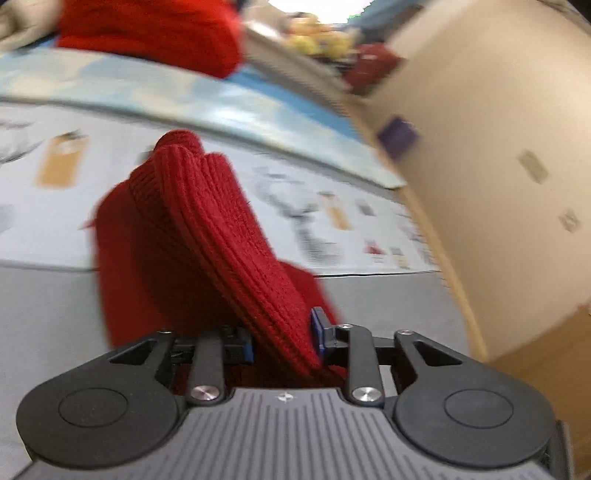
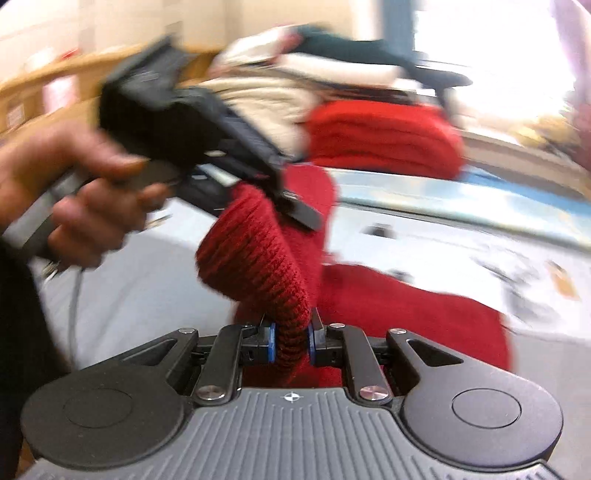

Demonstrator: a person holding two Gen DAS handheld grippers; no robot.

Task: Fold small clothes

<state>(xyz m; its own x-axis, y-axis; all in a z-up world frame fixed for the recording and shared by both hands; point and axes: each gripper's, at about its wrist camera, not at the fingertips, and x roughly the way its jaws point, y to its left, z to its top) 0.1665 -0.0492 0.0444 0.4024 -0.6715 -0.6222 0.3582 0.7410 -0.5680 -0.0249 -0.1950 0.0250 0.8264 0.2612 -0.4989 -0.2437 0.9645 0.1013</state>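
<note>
A red knitted garment hangs in the air above a grey table. My left gripper is shut on its ribbed edge, which rises up and away from the blue pads. My right gripper is shut on another stretch of the same ribbed edge. In the right wrist view the left gripper is seen from outside, held by a hand, clamping the red knit just above and beyond my right gripper. The rest of the garment drapes onto the table.
A folded red knit lies at the back on a pile of cream and dark clothes. Printed sheets and a blue-white sheet cover the table. A beige wall is at the right.
</note>
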